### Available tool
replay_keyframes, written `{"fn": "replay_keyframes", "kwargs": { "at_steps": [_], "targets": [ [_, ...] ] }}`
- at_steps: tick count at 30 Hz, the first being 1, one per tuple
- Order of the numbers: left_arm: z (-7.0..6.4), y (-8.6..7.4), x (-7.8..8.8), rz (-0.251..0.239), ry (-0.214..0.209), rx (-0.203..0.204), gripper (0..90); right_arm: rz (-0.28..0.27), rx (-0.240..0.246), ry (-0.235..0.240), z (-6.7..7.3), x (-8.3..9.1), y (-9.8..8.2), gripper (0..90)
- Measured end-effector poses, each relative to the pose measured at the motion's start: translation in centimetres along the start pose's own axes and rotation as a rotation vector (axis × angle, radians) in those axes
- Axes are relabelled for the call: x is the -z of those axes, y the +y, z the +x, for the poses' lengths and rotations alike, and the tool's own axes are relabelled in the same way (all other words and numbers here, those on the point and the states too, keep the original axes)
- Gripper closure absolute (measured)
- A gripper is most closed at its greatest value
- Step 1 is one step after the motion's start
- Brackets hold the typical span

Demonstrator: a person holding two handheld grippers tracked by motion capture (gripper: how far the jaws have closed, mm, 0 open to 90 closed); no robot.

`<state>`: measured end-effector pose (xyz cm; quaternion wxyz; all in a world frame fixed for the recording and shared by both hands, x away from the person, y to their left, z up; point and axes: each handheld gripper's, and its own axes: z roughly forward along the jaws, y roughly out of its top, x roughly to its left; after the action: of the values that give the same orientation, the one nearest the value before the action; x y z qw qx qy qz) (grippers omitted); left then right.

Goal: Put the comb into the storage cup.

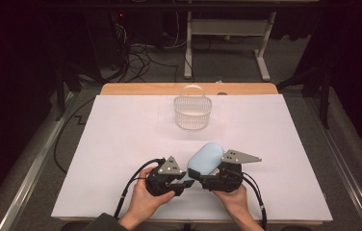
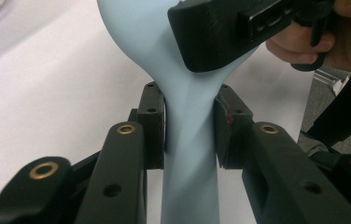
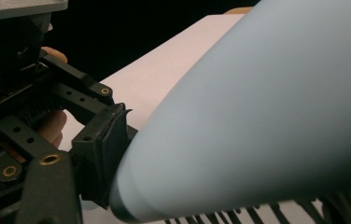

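Left gripper clenched on hairbrush handle as anchor, well short of the basket; right gripper straddles its head (grip unclear) to take over.

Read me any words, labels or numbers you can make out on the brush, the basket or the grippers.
None can be read.
Brush: plain light blue, no print on the visible side.
Basket: clear ribbed plastic, no label seen.
Left gripper and right gripper: black parts with brass fittings, no lettering visible.
Table: plain white sheet, no markings legible.
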<state>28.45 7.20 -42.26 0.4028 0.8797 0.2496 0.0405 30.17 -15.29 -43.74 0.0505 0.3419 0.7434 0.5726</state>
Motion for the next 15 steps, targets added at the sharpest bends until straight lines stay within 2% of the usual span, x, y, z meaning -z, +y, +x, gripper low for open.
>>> {"fn": "replay_keyframes", "kwargs": {
  "at_steps": [11,15],
  "targets": [
    [0.0,0.05,-0.01,0.007,-0.004,-0.005,69.0,0.02,-0.031,0.036,0.18,0.33,0.64,41.4],
    [-0.06,0.11,0.02,0.001,-0.014,-0.016,69.0,0.005,-0.036,0.06,0.28,0.75,1.04,48.6]
  ]
}}
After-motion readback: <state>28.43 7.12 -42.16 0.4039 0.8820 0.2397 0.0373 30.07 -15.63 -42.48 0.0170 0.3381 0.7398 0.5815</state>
